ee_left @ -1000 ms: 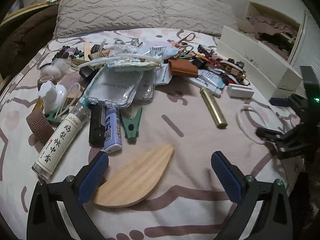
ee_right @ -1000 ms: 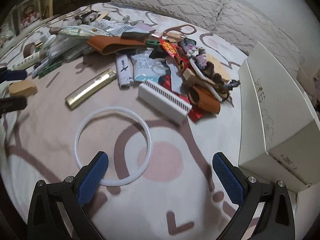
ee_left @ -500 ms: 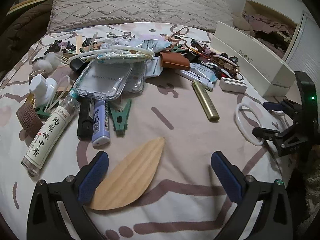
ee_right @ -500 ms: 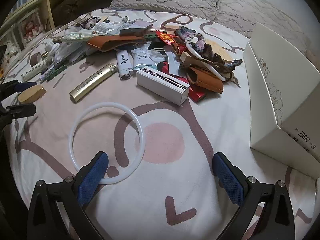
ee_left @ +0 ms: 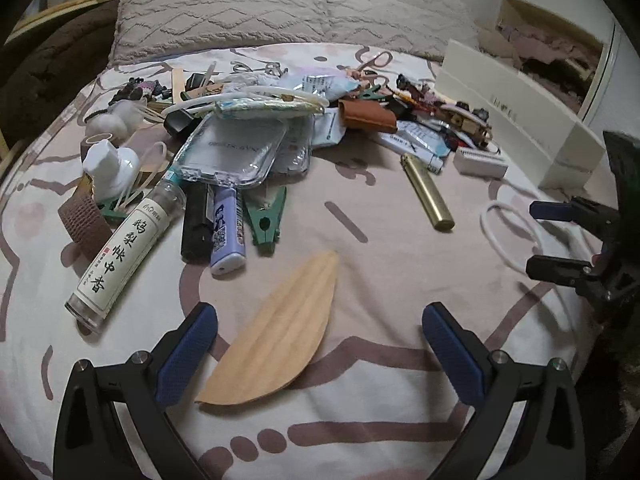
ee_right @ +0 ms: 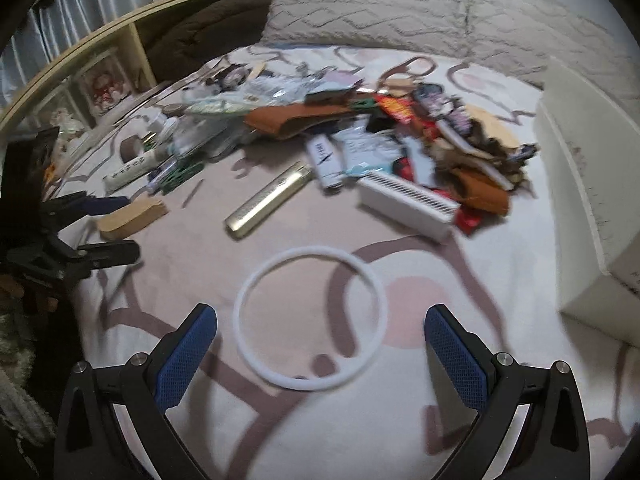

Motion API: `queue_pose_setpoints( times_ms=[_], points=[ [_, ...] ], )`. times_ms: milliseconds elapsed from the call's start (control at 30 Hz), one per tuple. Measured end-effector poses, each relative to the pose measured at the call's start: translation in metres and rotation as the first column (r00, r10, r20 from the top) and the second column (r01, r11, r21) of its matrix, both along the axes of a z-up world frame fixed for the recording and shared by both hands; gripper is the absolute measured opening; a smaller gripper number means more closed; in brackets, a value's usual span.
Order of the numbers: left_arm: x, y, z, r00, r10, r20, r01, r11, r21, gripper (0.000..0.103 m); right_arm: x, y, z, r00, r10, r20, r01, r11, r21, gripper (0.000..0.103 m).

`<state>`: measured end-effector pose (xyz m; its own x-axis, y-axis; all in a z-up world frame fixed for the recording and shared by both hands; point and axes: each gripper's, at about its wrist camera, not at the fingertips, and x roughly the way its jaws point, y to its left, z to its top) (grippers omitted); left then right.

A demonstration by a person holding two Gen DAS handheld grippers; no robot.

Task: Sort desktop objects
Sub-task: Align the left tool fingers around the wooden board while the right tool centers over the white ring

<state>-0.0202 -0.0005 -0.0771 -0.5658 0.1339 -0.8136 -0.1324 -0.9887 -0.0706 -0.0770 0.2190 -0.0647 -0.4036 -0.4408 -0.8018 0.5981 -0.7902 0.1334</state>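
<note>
A pale wooden leaf-shaped piece (ee_left: 276, 340) lies flat on the patterned bedsheet. My left gripper (ee_left: 318, 322) is open low over it, with the left finger beside the leaf's lower edge. In the right wrist view a white ring (ee_right: 312, 251) lies flat on the sheet, just ahead of my open right gripper (ee_right: 320, 326) and centred between its fingers. That same view shows the left gripper (ee_right: 120, 228) straddling the leaf (ee_right: 132, 216). From the left wrist I see the right gripper (ee_left: 554, 240) open by the ring (ee_left: 492, 236).
A heap of small objects fills the bed's far half: a labelled glass tube (ee_left: 124, 248), a purple lighter (ee_left: 227, 232), a green clip (ee_left: 266, 216), a clear case (ee_left: 232, 152), a gold tube (ee_left: 426, 192) and a white perforated box (ee_right: 408, 204). A cream box (ee_right: 592, 200) stands on the right. Pillows (ee_left: 280, 12) lie behind.
The right gripper has swung left, so the ring now sits centred between its fingers instead of by the left finger. The left gripper stays over the leaf, slightly shifted.
</note>
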Motion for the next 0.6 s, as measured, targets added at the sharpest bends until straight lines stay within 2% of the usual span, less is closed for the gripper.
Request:
queue_pose_setpoints(
  times_ms=[133,433,600],
  points=[
    [0.003,0.007,-0.002,0.999,-0.033,0.010,0.033,0.999,0.005,0.103,0.004,-0.008,-0.004,1.000,0.012,-0.013,-0.012,0.999,0.040,0.103],
    [0.012,0.030,0.000,0.985,-0.169,0.018,0.168,0.985,0.047,0.103,0.001,-0.008,-0.008,1.000,-0.013,-0.018,0.013,0.999,0.048,0.103],
    [0.011,0.037,-0.001,0.984,-0.177,0.018,0.177,0.984,0.021,0.103,-0.001,-0.010,-0.011,0.999,-0.026,-0.034,0.028,0.998,0.057,0.103]
  ],
)
